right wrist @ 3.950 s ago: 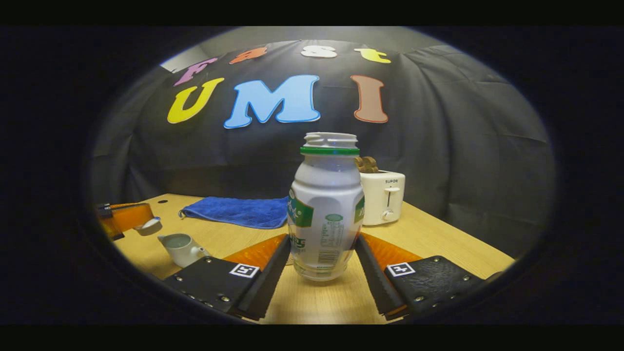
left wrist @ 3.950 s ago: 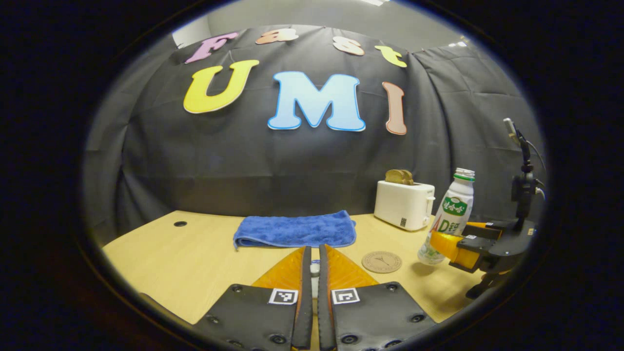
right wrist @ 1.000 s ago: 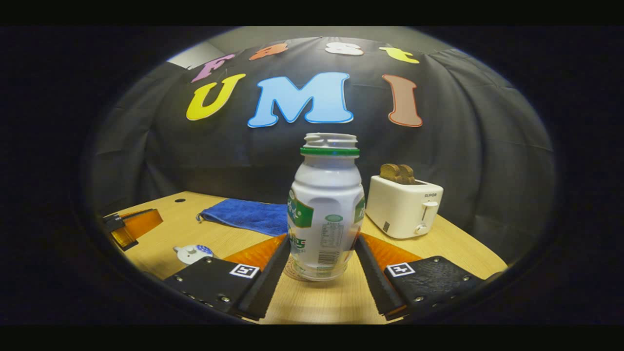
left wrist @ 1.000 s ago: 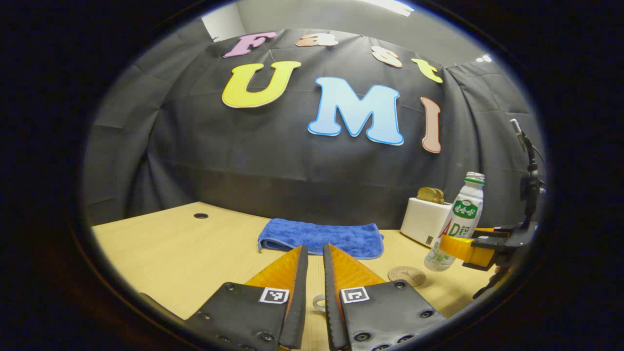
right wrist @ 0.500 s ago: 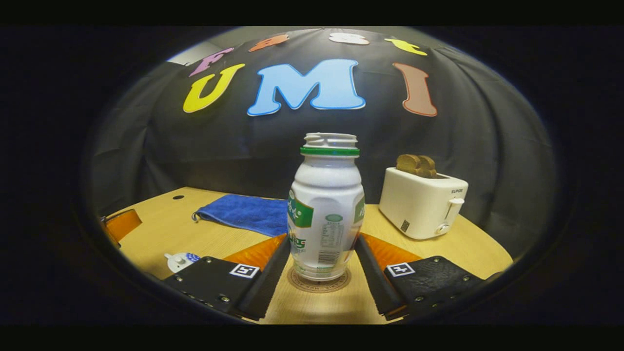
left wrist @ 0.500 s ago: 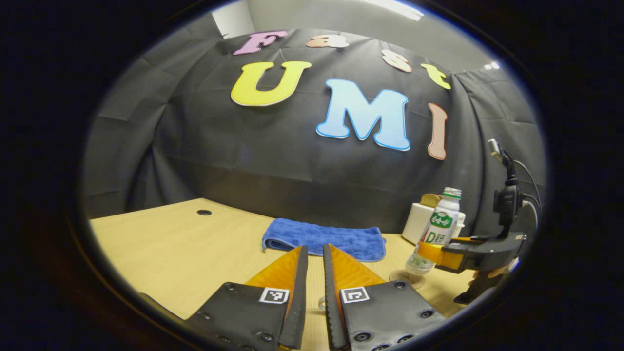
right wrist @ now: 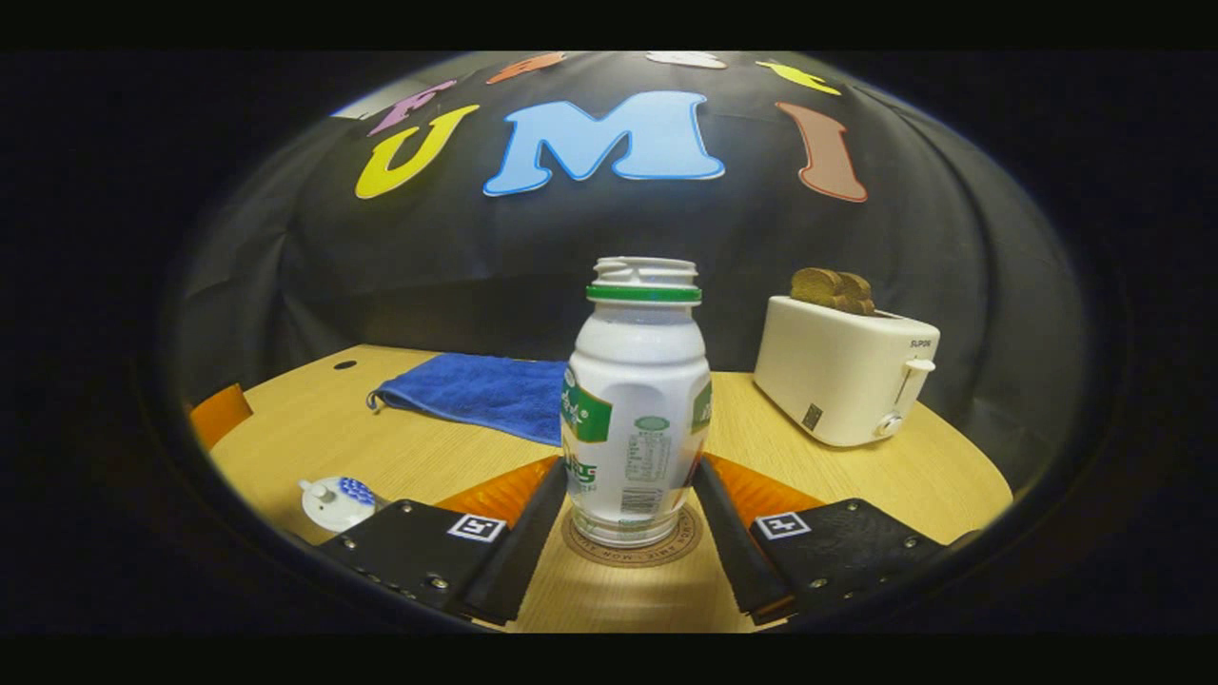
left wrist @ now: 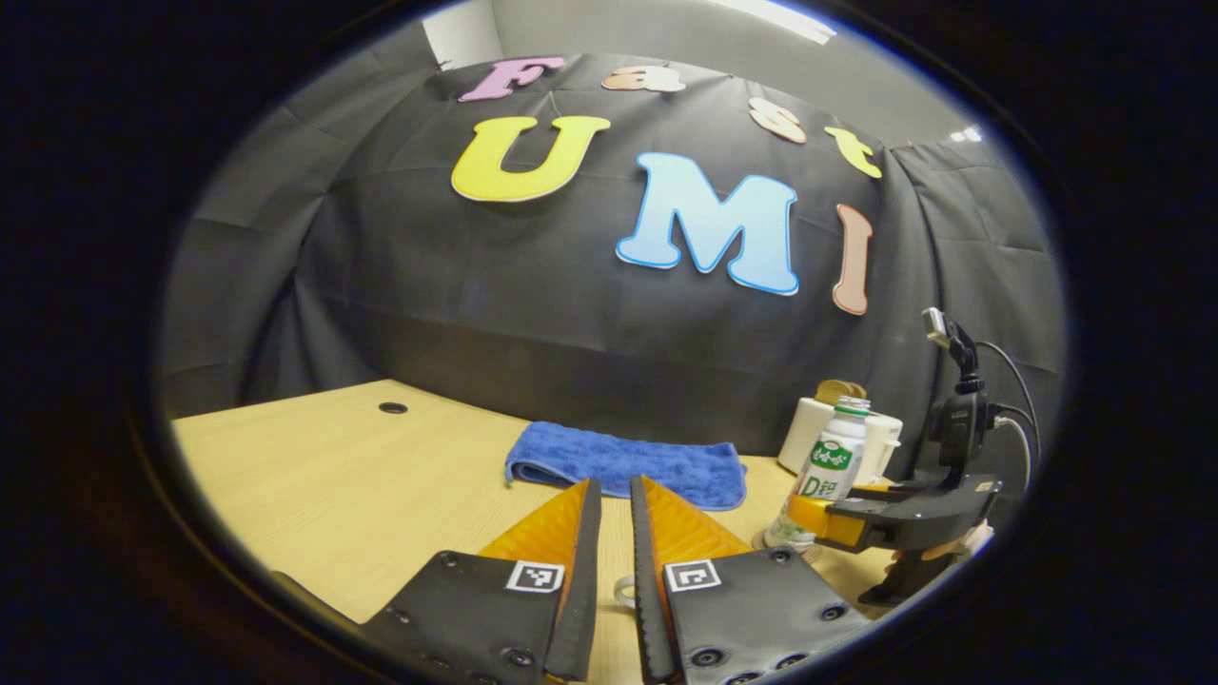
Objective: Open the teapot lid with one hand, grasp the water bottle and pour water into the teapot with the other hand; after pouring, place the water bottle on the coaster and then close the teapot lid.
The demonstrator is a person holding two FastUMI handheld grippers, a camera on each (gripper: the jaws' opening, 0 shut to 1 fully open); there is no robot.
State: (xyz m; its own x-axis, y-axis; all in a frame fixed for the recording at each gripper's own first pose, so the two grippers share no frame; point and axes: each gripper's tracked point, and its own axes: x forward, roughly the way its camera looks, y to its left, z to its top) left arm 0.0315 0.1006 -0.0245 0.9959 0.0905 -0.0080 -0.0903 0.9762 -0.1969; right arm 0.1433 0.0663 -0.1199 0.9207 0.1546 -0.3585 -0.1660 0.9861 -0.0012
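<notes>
While the bottle stands on the coaster, the scene reads so:

Water bottle (right wrist: 636, 409): upright, capless, white with a green neck ring and a green-and-white label; its clear lower part seems to hold almost no water, though the level is hard to read. It also shows far off in the left gripper view (left wrist: 826, 471).

Coaster (right wrist: 632, 551): round, brown, flat on the wooden table (right wrist: 457, 447); the bottle's base sits on it.

Right gripper (right wrist: 632, 499): its two fingers flank the bottle's lower body, one at each side, touching it or nearly so; I cannot tell whether they press.

Teapot (right wrist: 335, 502): white, low at the left edge of the right gripper view; its lid, with a small knob and a blue pattern, lies on top, so what it holds is hidden.

Left gripper (left wrist: 609, 533): jaws nearly together with a narrow slit between; a small white rounded part, probably the teapot's, shows low in the slit, not clearly gripped.

Toaster (right wrist: 847, 381): white, with brown slices in its slots, standing behind and right of the bottle.

Towel (right wrist: 476, 392): blue, folded, lying by the wall.
</notes>
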